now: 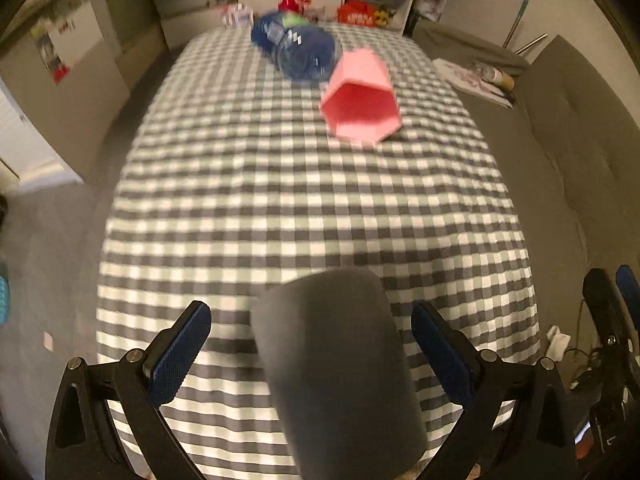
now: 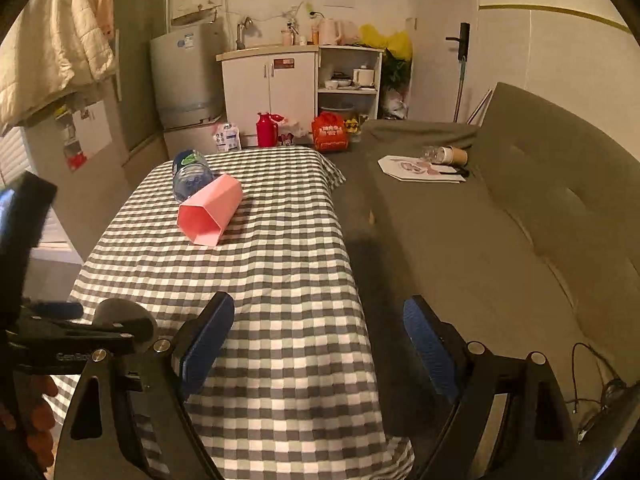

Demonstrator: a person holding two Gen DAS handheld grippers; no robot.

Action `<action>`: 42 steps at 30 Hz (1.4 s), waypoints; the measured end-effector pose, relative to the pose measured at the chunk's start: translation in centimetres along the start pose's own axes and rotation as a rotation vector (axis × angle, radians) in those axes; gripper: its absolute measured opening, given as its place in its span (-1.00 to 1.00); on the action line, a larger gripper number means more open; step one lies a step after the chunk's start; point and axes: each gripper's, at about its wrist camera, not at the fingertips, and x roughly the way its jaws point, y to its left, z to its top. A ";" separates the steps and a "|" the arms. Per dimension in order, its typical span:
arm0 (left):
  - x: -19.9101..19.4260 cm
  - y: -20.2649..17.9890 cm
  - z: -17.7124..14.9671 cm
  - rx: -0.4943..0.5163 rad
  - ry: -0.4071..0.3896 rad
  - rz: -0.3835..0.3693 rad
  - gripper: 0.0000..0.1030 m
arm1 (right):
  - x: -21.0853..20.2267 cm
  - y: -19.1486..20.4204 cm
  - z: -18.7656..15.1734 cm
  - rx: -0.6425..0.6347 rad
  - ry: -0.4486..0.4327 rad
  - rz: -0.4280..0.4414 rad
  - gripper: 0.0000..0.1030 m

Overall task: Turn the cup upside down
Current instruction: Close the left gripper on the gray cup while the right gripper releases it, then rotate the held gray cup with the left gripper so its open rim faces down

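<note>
pink cup (image 1: 360, 98) lies on its side mid-table on the checked cloth (image 1: 280, 208), mouth toward the cameras, touching a blue bottle (image 1: 296, 50), while left gripper (image 1: 312, 354) and right gripper (image 2: 318, 346) wait wide and empty, likely before approach.

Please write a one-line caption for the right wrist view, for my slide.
Open right gripper faces a pink cup lying on its side on the checked tablecloth, water bottle behind it.
</note>
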 end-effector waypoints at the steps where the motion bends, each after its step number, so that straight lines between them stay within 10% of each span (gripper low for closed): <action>1: 0.3 0.0 0.0 -0.008 0.017 -0.019 0.96 | 0.2 0.1 0.1 -0.003 0.004 0.001 0.69; 3: 0.8 0.3 -0.2 -0.037 0.046 -0.069 0.52 | 0.7 0.4 -0.1 -0.002 0.016 0.013 0.69; 10: -0.2 1.0 0.0 -0.060 0.045 -0.115 0.50 | 0.8 0.6 -0.5 0.011 0.026 0.028 0.69; 22: -4.7 -1.0 1.5 0.149 -0.300 0.019 0.44 | 0.6 0.9 -0.8 0.013 0.023 0.029 0.69; 42: -3.5 -0.9 0.7 0.158 -0.287 -0.009 0.41 | 1.2 0.6 -1.6 0.025 0.050 0.035 0.69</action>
